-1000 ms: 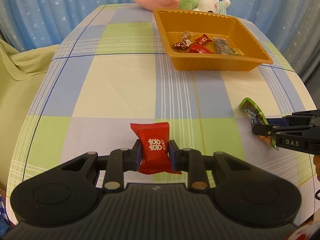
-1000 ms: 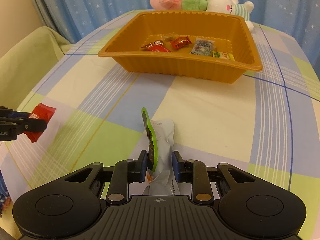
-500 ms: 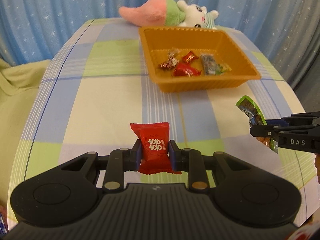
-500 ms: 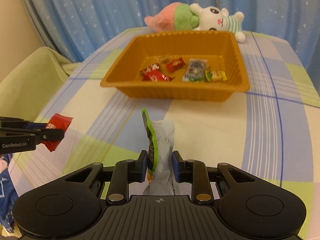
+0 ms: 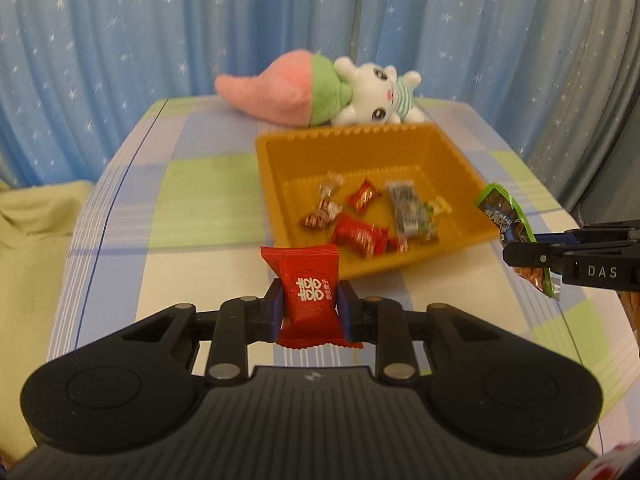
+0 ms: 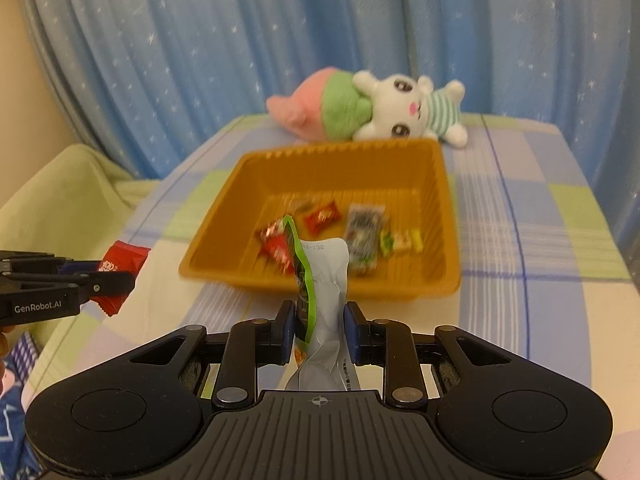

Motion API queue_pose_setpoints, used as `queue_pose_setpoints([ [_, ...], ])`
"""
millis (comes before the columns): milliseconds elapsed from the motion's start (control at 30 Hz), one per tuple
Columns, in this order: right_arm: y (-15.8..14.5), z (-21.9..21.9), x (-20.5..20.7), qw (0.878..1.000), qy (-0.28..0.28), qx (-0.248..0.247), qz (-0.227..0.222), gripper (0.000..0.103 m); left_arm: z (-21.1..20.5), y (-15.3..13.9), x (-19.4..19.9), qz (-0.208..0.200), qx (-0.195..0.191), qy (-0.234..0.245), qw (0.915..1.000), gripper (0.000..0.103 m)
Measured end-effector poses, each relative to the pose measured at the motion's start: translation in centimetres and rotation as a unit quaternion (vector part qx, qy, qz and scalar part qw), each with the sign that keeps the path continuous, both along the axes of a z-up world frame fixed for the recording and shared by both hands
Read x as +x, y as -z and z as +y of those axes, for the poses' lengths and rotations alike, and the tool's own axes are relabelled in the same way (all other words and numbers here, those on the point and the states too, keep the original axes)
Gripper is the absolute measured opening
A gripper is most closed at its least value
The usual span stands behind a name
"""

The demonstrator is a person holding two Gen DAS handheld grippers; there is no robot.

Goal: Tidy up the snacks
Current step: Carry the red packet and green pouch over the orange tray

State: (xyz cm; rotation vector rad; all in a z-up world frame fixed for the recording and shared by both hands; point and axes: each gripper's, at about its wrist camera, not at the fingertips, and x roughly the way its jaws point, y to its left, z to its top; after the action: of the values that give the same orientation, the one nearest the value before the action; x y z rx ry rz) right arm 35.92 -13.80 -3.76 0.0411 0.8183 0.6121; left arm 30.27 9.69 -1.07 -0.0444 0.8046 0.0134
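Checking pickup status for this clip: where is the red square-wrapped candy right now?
The red square-wrapped candy is clamped in the left gripper, off the checked tablecloth, just short of the orange plastic tray.

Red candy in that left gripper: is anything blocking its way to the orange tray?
Nothing visible does. The red candy, shut in the left gripper, faces only bare tablecloth before the tray's near rim.

We see an orange tray, a red candy with white characters, a green-edged silver packet, a checked blue, green and cream counter, and star-speckled blue curtains.
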Motion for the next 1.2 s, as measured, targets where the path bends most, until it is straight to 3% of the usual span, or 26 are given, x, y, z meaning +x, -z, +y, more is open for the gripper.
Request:
queue_pose_setpoints([
  [567,-3.6,0.3,6.2,0.999,0.031,0.023,-0.037,0.027,-1.5,-3.2,8.0,-0.046,0.012,0.037,0.9982,0.025],
  [1200,-2.3,0.7,10.0,0.997,0.062,0.036,-0.007,0.027,-2.8,-1.7,12.7,-0.028,0.007,0.057,0.9980,0.025],
])
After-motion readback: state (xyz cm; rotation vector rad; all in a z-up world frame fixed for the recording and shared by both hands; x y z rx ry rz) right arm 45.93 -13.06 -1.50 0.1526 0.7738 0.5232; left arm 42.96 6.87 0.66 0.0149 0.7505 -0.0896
